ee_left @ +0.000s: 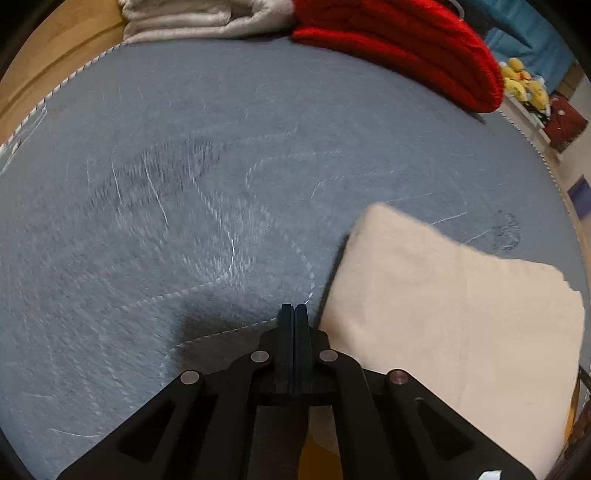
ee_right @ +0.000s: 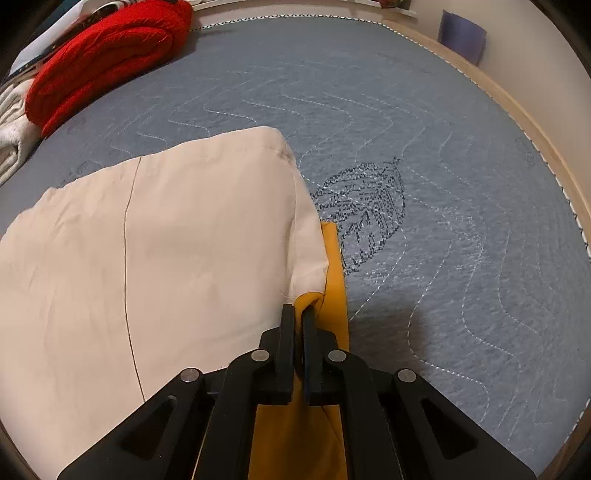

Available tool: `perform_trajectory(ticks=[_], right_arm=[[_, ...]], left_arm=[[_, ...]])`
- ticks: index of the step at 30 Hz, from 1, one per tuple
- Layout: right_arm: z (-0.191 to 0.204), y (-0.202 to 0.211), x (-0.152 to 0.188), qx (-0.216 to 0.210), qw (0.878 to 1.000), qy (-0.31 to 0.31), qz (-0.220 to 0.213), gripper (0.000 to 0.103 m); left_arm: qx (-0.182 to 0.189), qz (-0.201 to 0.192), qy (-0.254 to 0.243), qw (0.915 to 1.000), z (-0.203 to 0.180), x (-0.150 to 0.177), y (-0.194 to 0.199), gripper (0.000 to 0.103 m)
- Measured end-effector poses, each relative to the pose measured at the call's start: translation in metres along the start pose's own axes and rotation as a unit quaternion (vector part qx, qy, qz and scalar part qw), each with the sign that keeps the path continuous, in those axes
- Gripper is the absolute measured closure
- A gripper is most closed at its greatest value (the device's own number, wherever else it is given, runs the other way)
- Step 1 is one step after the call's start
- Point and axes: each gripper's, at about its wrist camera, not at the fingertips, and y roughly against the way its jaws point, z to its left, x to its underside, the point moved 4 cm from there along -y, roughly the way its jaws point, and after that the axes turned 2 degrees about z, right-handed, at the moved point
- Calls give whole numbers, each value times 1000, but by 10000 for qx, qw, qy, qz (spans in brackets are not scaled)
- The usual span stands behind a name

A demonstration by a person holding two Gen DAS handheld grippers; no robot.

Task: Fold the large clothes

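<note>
A large cream-and-yellow garment [ee_right: 166, 240] lies partly folded on the grey quilted mattress [ee_right: 424, 147], cream lining up, a yellow strip [ee_right: 334, 258] showing along its right edge. My right gripper [ee_right: 300, 308] is shut on the garment's near right corner, yellow and cream cloth pinched between the fingers. In the left wrist view the same garment [ee_left: 443, 295] lies at the right. My left gripper [ee_left: 294, 306] is shut and empty, just left of the garment's edge, over bare mattress [ee_left: 184, 184].
A folded red knit [ee_left: 406, 40] and a folded off-white garment [ee_left: 192, 18] lie at the far edge of the mattress; the red knit also shows in the right wrist view [ee_right: 107, 55]. A wooden bed frame [ee_right: 517, 110] rims the mattress. Yellow plush toys [ee_left: 524, 83] sit beyond.
</note>
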Motion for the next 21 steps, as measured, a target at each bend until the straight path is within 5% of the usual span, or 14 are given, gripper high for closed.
perform_trajectory(ticks=[3, 6, 9, 11, 12, 16, 19, 21], right_arm=[[-8, 21, -2, 185, 9994, 2, -302, 83], [-29, 58, 1, 340, 9964, -369, -686, 80], [-44, 97, 14, -8, 9933, -583, -1000, 78], [-42, 115, 32, -386, 9931, -449, -1017, 77], [-37, 120, 47, -658, 9936, -273, -880, 77], [-10, 103, 113, -1091, 9911, 748, 151, 77], [-22, 67, 154, -208, 9877, 1298, 849, 77], [-42, 54, 164, -80, 9871, 1199, 1061, 77]], left_arm=[[72, -497, -122, 9987, -2, -8, 49, 99], [444, -687, -279, 9963, -6, 1, 87, 89], [1128, -248, -782, 9902, -28, 35, 106, 84], [1690, 436, -1315, 9758, -43, 73, 105, 81], [1834, 741, -1652, 9662, -49, 95, 103, 81], [1458, 1386, -2739, 9405, -47, 170, 86, 81], [1109, 1704, -3048, 9305, -23, 198, 69, 81], [1153, 1705, -2845, 9363, -14, 193, 74, 84]])
